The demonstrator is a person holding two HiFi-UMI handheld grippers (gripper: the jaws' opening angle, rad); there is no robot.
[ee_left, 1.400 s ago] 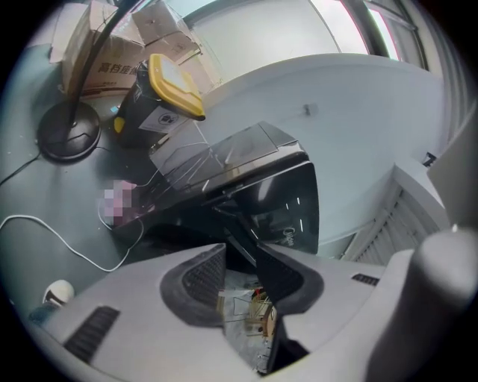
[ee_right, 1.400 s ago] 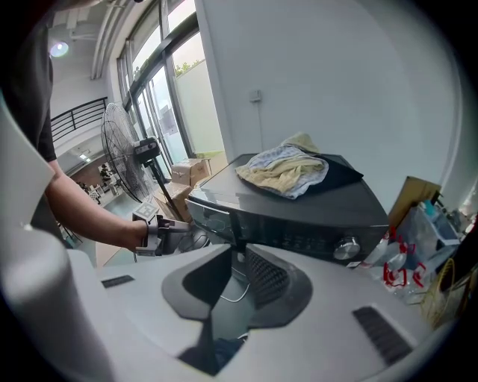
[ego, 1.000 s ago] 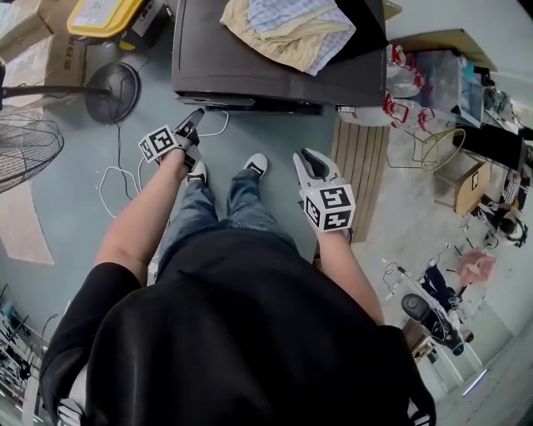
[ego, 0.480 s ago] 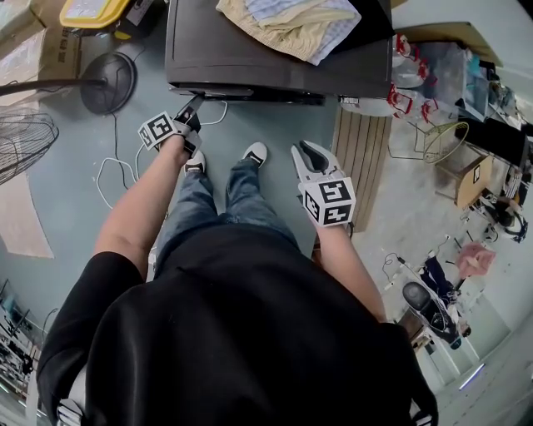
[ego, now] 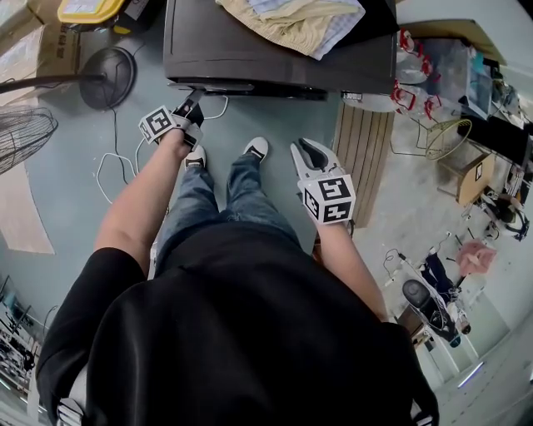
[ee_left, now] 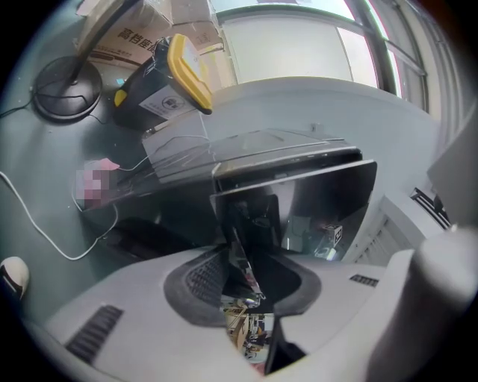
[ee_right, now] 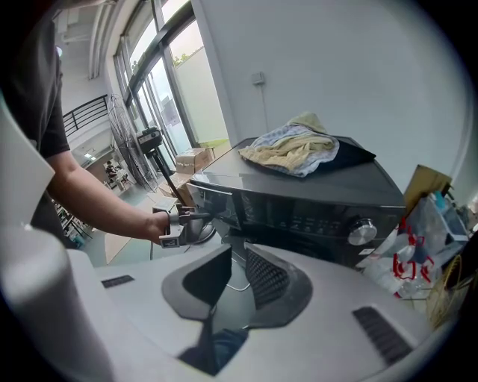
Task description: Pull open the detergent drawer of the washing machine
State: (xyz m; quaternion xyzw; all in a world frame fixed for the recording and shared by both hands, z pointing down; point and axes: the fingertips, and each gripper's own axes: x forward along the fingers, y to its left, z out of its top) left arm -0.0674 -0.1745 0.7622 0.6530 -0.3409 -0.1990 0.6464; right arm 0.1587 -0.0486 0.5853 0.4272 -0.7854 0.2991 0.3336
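Head view: a person stands before a dark washing machine (ego: 216, 42) with crumpled cloths (ego: 291, 21) on its top. The left tool (ego: 193, 101) reaches the upper left corner of the machine's front, where the detergent drawer (ego: 208, 84) sits. The right tool (ego: 310, 154) hangs well apart from the machine, over the floor beside the person's right leg. A fan base (ego: 110, 75) and a loose white cable (ego: 117, 170) lie on the floor to the left.

Left gripper view: the jaws, which have just been closing, stand narrow. The thin edge of the drawer's glossy dark front panel lies between the pads, which appear to press on it from both sides. A yellow-lidded box (ee_left: 187, 71) stands on the floor behind.

Right gripper view: the jaws stand moderately apart with nothing between them; only floor shows through the gap. Beyond them is the machine's control panel with a silver knob (ee_right: 361, 231). The left tool meets the drawer front at the panel's left end.
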